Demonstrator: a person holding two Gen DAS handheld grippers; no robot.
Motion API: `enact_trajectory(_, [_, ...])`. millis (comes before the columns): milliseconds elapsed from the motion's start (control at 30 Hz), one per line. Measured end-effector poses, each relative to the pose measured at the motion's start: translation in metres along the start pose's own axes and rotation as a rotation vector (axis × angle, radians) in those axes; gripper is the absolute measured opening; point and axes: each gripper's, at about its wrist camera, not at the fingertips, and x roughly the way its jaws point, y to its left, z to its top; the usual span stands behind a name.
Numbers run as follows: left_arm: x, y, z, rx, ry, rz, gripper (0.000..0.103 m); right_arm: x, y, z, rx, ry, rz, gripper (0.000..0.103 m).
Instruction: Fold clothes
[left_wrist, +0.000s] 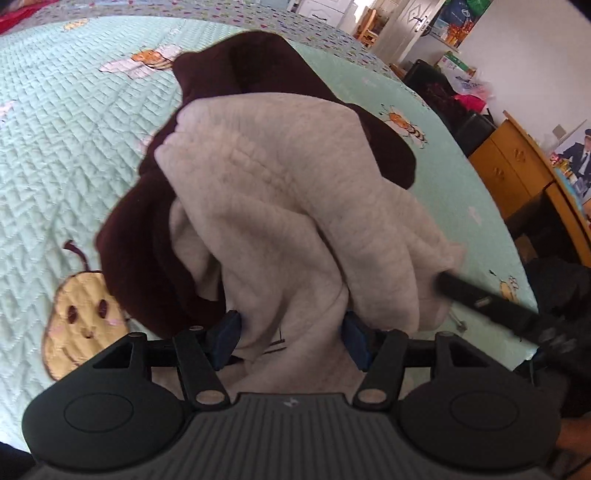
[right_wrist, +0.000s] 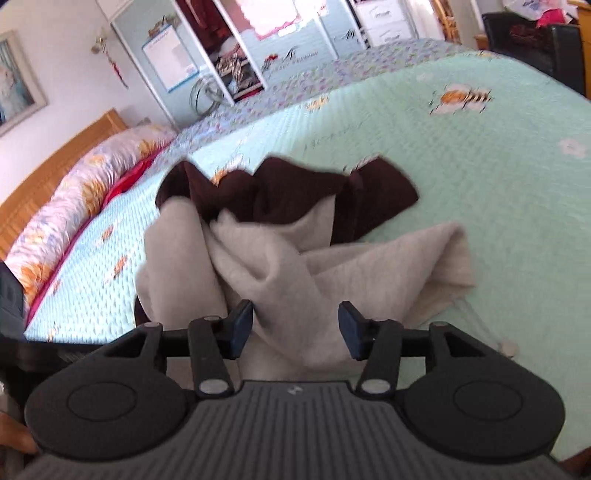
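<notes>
A crumpled garment (left_wrist: 280, 192), beige fleece on one side and dark brown on the other, lies in a heap on the mint quilted bed (left_wrist: 55, 147). My left gripper (left_wrist: 291, 336) stands with wide jaws around a bunch of the beige cloth, which fills the gap. In the right wrist view the same garment (right_wrist: 280, 251) lies bunched, and my right gripper (right_wrist: 295, 328) also has wide jaws with beige cloth between the blue pads (right_wrist: 242, 325). The right gripper's black finger (left_wrist: 480, 299) pokes into the cloth at the right in the left wrist view.
The bed has bee and flower prints. A flowered pillow (right_wrist: 74, 192) and wooden headboard (right_wrist: 44, 166) lie at the left. A wooden cabinet (left_wrist: 517, 166) and dark chairs (left_wrist: 443, 88) stand beyond the bed's right edge. A wardrobe (right_wrist: 221, 55) stands behind.
</notes>
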Motion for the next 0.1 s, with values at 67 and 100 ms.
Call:
enact_trajectory(67, [-0.013, 0.01, 0.005, -0.034, -0.033, -0.002, 0.058, -0.007, 0.001, 0.004, -0.012, -0.055, -0.033, 0.067])
enact_trajectory(100, [-0.021, 0.016, 0.007, -0.052, -0.061, -0.001, 0.057, -0.002, 0.003, 0.006, -0.023, -0.057, -0.056, 0.077])
